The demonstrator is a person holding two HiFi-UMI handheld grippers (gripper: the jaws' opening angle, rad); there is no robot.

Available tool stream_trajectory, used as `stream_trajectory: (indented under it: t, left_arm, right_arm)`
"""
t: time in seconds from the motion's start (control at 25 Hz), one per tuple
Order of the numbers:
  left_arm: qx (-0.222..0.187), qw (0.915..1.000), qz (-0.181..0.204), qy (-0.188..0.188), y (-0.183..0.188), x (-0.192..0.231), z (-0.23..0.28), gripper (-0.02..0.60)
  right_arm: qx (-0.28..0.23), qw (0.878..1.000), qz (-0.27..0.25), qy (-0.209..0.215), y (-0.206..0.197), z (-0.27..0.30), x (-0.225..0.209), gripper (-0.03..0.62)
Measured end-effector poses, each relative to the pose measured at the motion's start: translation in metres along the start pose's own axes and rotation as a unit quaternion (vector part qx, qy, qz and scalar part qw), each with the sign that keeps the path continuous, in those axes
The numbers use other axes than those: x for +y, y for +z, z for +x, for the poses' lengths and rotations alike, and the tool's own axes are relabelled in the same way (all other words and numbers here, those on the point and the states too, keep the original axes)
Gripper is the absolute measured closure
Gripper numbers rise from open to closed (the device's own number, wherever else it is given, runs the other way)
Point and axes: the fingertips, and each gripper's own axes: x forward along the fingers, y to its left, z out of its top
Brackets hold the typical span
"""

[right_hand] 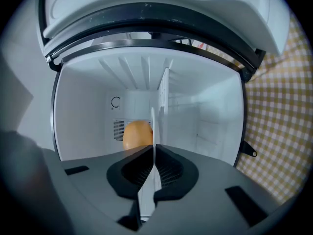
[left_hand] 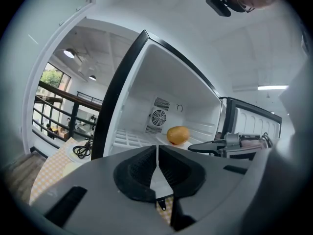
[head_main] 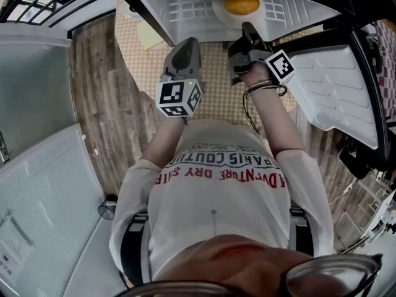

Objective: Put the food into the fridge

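Left gripper is hovering in front of the open fridge, level with its opening, jaws sitting together with nothing between them and touching nothing. Food is lying inside the fridge on a white plate, around the middle of the white gridded shelf. It is showing as one round, smooth, orange-yellow piece with a dull skin, no wrapping, filling most of the plate's middle. In the left gripper view it is sitting right of the back-wall fan vent. Right gripper is reaching in over the shelf's front edge, jaws clamping the plate's near rim, which is showing edge-on as a thin white line between the pads in the right gripper view. Cannot tell whether the plate is resting on the shelf or hanging just above it. Fridge door is standing open at the right, over the checkered mat.
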Motion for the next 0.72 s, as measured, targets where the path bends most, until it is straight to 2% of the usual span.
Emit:
stream_trajectory:
  t: [0.36,0.72]
  left_arm:
    - [0.005,1.0,-0.003,0.001,-0.003,0.001,0.008,0.548]
    - [0.009,0.9999,-0.004,-0.003,-0.003,0.002,0.012,0.548]
  right_arm:
    - [-0.01,1.0,-0.001,-0.029,0.002,0.018,-0.003,0.562]
    - [-0.014,0.999,0.004,-0.037,-0.003,0.03,-0.001,0.562]
